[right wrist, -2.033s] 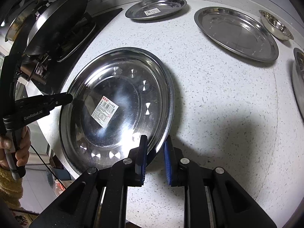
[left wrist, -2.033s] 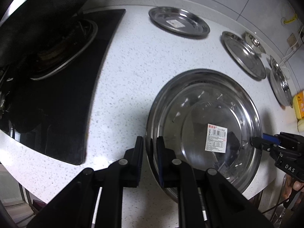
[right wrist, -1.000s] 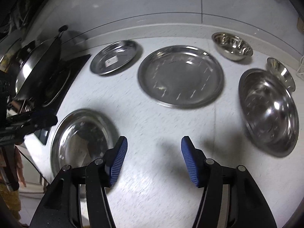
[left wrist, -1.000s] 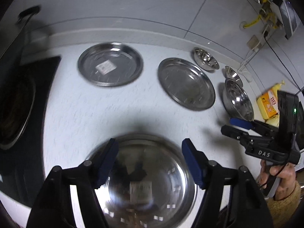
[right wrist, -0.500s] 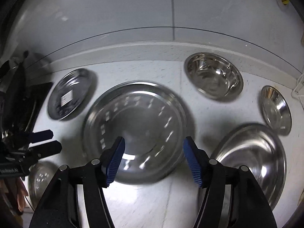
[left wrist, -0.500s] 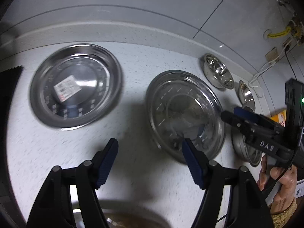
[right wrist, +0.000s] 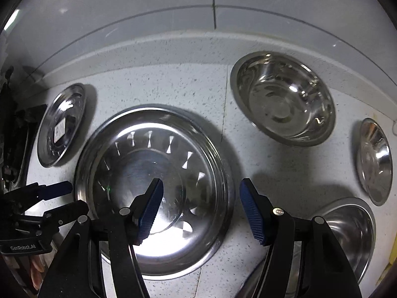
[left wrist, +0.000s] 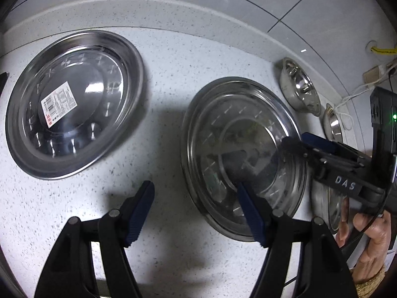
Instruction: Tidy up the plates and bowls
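Over the speckled counter we hang with both grippers spread and empty: the left gripper straddles the near left edge of the big plate, the right gripper straddles its right rim. A smaller labelled plate lies well apart to the left, and three bowls, one by the wall, sit to the right. We judge the step is lifting the big plate. We should lower evenly, slip one finger under each rim, close together, and keep it level so it does not slide or clatter
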